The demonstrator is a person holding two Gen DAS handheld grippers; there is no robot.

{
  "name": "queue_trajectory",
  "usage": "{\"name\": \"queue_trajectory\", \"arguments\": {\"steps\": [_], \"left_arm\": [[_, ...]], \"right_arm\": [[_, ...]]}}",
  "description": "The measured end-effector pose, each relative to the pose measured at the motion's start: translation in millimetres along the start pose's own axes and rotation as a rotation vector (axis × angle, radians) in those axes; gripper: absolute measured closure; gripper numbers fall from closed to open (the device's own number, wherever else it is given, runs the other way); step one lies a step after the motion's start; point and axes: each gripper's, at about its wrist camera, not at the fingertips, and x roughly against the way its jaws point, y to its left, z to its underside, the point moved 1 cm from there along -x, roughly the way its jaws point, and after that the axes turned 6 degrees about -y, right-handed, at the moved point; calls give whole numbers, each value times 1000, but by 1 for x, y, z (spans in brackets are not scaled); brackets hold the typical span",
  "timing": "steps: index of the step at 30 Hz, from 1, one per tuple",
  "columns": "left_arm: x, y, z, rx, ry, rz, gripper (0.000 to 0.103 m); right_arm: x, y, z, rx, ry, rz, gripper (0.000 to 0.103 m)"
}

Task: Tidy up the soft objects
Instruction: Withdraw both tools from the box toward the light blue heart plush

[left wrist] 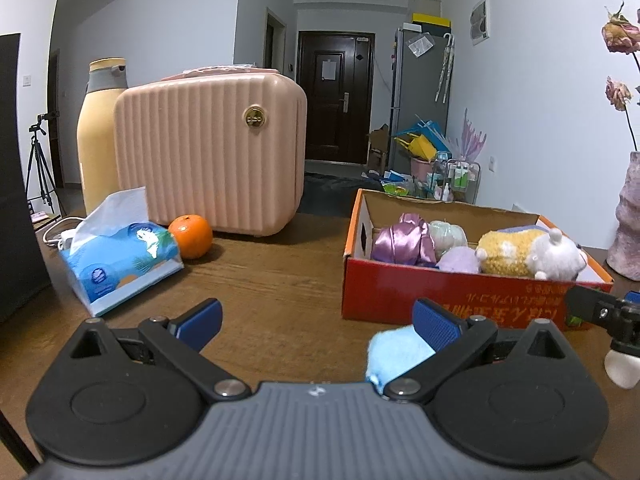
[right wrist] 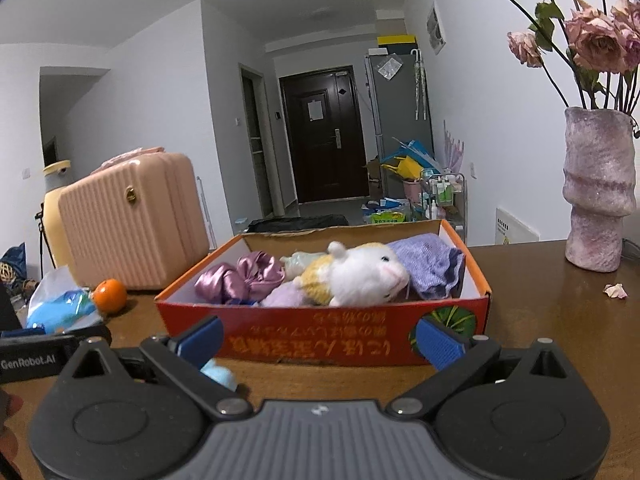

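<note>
Brown wooden tabletop (left wrist: 280, 280) fills the foreground of both wrist views, with a hallway and a dark door behind it. On it stands a red-and-orange cardboard box (right wrist: 320, 340) with its top open, just ahead of the right gripper (right wrist: 320, 340), whose blue-padded fingers (right wrist: 440, 342) stand spread wide with nothing between the pads. Inside the box lie a shiny purple satin cloth (right wrist: 240, 280), a pale green soft ball (right wrist: 298, 262), a lilac fuzzy ball (right wrist: 284, 296), a white-and-yellow plush animal (right wrist: 360, 276) and a folded lavender towel (right wrist: 428, 268), all packed close together beyond the fingertips.

A small light-blue fluffy piece (right wrist: 218, 374) lies on the table in front of the box, just beside and below the right gripper's left finger; whether it touches that finger cannot be told. In the left wrist view the same light-blue fluffy piece (left wrist: 398, 354) sits against the inner side of the left gripper's (left wrist: 318, 320) right finger (left wrist: 438, 326), near its base rather than between the pads. The left gripper's jaws are also spread wide, gripping nothing.

Ahead and to the left of the left fingers are a blue tissue pack (left wrist: 120, 264), an orange (left wrist: 191, 236), a pink ribbed hard case (left wrist: 212, 152) and a cream bottle (left wrist: 100, 136). To the right of the right fingers stands a mottled pink vase (right wrist: 598, 188) of dried roses.
</note>
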Motion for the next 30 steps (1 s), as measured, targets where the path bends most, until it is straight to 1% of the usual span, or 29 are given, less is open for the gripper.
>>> {"name": "queue_trajectory", "arguments": {"steps": [8,17,24,30], "left_arm": [[20,12,6,-16,0,3,0],[30,30,9,-8,5,7,0],[27,44,10,-22,18,22,0],[20,61,9,-47,21,22,0]], "right_arm": [[17,18,12,12,6,-5,0],[22,39,22,24,28,-7,0],[10,60,30,47,62,-4,0],[-10,83,39,85,117,-17,0]]}}
